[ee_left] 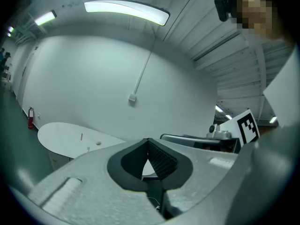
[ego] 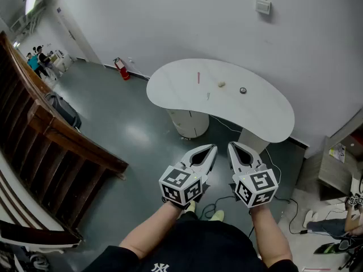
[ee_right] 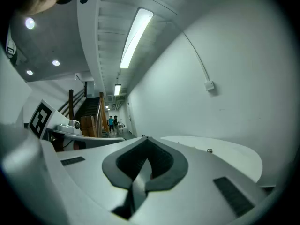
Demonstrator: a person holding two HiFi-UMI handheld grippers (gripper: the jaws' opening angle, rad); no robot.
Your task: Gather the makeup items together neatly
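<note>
Ahead of me stands a white curved table (ego: 266, 118) with small makeup items spread on it: a thin pink stick (ego: 198, 77), a small cream piece (ego: 221, 84), a short pale stick (ego: 207, 96) and a dark round pot (ego: 243, 90). In the left gripper view the table (ee_left: 56, 136) lies far off with the pink stick (ee_left: 81, 137) and cream piece (ee_left: 98, 143). The right gripper view shows the round pot (ee_right: 209, 150). My left gripper (ego: 212, 147) (ee_left: 147, 139) and right gripper (ego: 232, 145) (ee_right: 144, 138) hang side by side, well short of the table, both shut and empty.
A wooden stair railing (ego: 62, 137) runs along the left. A red fire extinguisher (ego: 121, 68) stands at the wall. The table rests on white pedestals (ego: 190, 123). Cables (ego: 283, 208) trail on the grey floor. People (ego: 37, 58) stand far off at the left.
</note>
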